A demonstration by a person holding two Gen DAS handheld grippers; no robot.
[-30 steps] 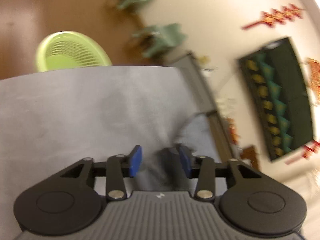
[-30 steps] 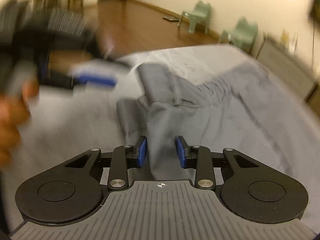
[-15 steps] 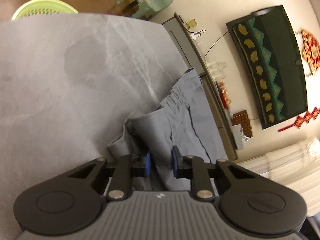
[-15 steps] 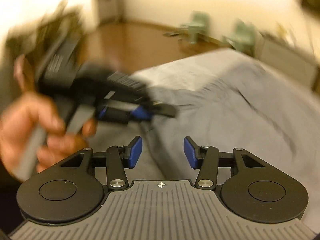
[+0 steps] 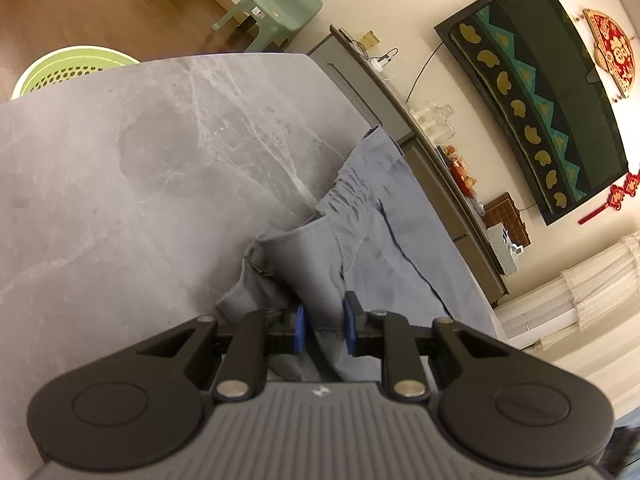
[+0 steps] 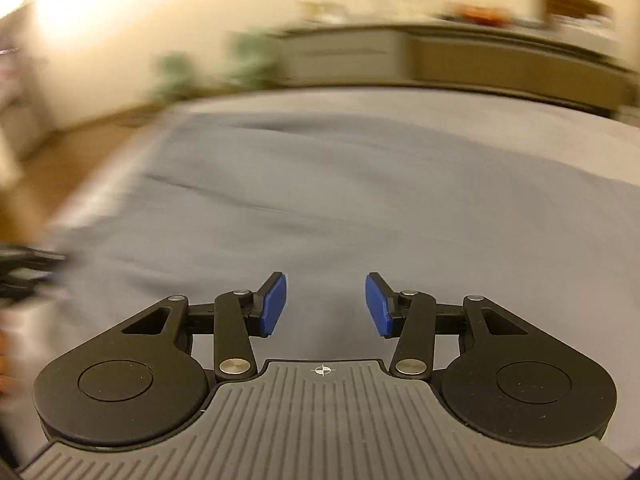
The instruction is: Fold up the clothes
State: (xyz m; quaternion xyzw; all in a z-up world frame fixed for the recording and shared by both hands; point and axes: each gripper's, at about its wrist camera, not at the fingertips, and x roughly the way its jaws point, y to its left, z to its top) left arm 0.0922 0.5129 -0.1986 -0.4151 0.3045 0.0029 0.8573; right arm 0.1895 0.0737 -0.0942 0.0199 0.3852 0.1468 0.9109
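The left gripper has its blue fingers pinched on a bunched fold of the grey trousers, the cloth squeezed between the pads. The trousers lie along the right edge of the grey marbled surface, their gathered waistband toward the far right corner and one rumpled leg end doubled back just ahead of the left gripper. The right gripper hangs above the cloth with its fingers spread apart and nothing between them; they have just been opening. The right wrist view is heavily smeared (only a broad sweep of grey fabric is readable under that gripper), and a dark blurred shape at its left border cannot be made out. Beyond the far left corner of the surface stands a lime green laundry basket on the wooden floor, with a pale green chair behind it and a dark wall hanging above a low cabinet.
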